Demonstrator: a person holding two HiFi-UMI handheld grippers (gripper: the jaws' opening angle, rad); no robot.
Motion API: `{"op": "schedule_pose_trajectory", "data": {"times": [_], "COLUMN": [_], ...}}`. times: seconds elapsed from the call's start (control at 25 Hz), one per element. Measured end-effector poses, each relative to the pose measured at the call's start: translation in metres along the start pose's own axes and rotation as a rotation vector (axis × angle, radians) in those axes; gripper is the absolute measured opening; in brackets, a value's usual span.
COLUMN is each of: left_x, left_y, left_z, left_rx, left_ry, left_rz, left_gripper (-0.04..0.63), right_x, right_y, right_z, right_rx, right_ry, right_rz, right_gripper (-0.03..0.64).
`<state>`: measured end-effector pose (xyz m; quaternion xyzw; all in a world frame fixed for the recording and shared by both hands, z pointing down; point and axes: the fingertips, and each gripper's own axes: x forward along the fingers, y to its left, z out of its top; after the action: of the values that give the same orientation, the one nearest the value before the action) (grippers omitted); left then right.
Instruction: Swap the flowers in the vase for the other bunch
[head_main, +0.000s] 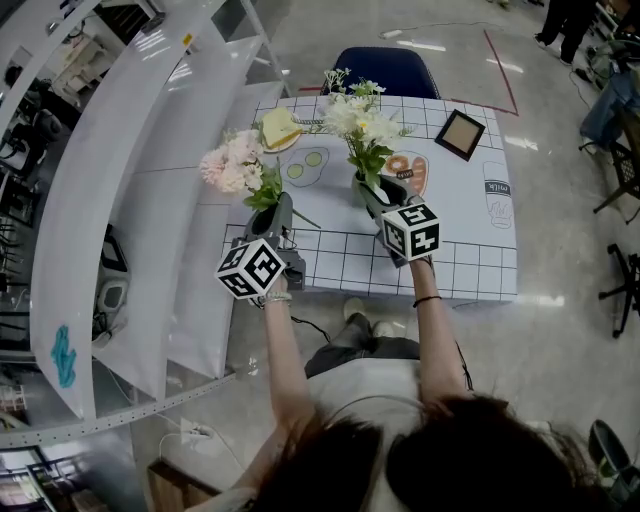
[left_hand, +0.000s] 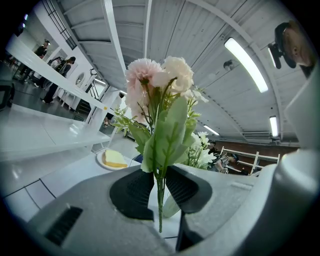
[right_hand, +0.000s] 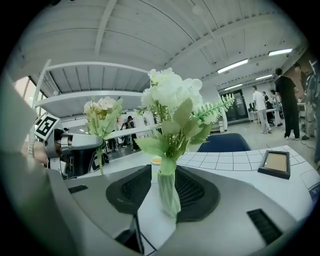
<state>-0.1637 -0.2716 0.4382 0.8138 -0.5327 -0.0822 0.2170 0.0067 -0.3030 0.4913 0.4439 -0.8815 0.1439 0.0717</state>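
Left tool (left_hand: 160, 195) pinched narrow on pink bunch (left_hand: 157, 85) stems, bunch upright, stem ends hanging free. Right tool (right_hand: 165, 180) spread wide, vase (right_hand: 169, 197) standing loose between pads on worktop (head_main: 460, 230), white bunch (right_hand: 172, 95) inside. Vase sits just right of pink bunch, so right tool's nearest.

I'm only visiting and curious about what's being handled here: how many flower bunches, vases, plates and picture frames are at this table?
Flower bunches: 2, pink bunch and white bunch
Vase: 1
Plate: 1
Picture frame: 1
Total: 5
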Motion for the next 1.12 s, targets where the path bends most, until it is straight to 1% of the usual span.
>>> {"op": "schedule_pose_trajectory", "data": {"times": [0.68, 0.96, 1.12], "left_x": [-0.007, -0.013, -0.014], "left_y": [-0.008, -0.017, -0.025], "left_z": [-0.002, -0.001, -0.004], "left_rx": [0.002, 0.004, 0.01], "left_ry": [-0.005, -0.008, -0.009], "left_rz": [-0.003, -0.016, -0.032], "left_gripper": [0.071, 0.071, 0.071], "right_x": [-0.015, -0.027, -0.037], "right_y": [-0.006, 0.0, 0.006], "right_z": [-0.003, 0.004, 0.011], "right_rx": [0.036, 0.037, 0.052], "right_ry": [0.012, 0.013, -0.009], "right_rz": [-0.009, 0.022, 0.06], "right_gripper": [0.109, 0.109, 0.102]}}
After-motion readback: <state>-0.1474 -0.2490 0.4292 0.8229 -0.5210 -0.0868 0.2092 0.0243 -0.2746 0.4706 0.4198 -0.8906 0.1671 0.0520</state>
